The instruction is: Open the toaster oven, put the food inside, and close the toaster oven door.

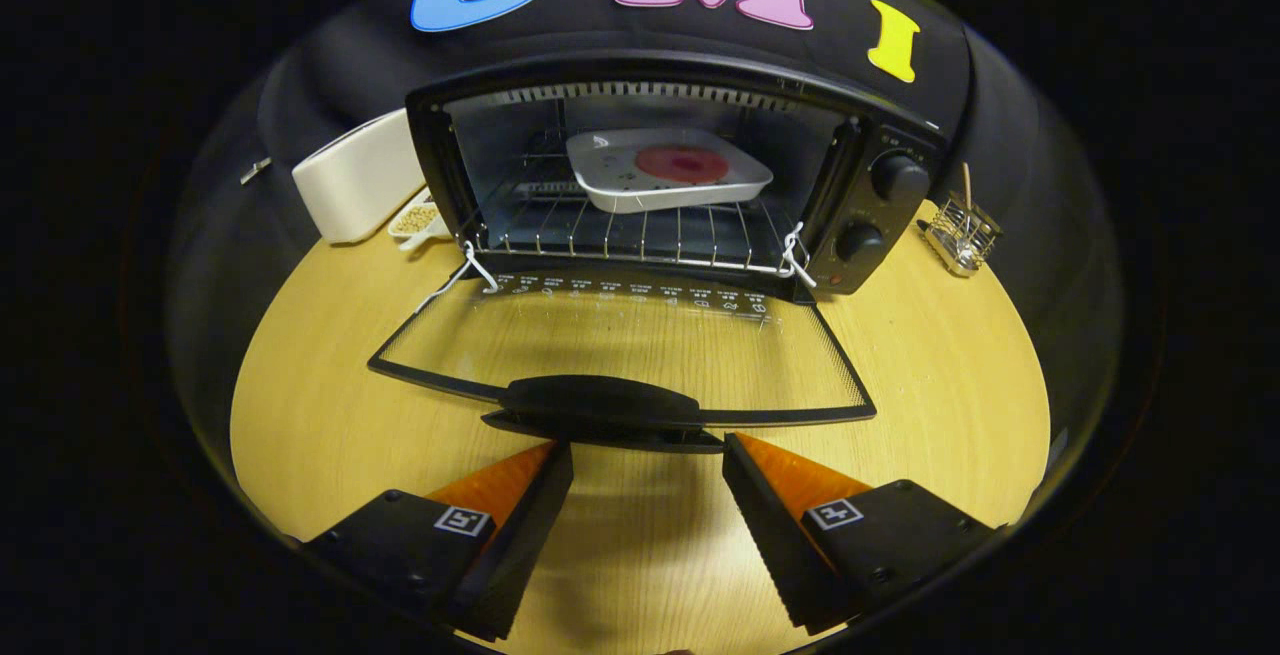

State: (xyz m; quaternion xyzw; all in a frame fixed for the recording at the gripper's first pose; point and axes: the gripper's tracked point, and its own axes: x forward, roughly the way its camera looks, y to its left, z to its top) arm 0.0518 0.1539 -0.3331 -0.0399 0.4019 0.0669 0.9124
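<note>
Your claw point(648, 455) hangs spread and empty over the wooden worktop point(920, 375), just before the oven point(850, 135) door's handle point(600, 405).

My black toaster oven point(870, 135) has a white plate point(665, 175) inside with a red round thing point(682, 164) on it, all on a light wood-grain table point(950, 385), cream box point(360, 180) beside.
</note>
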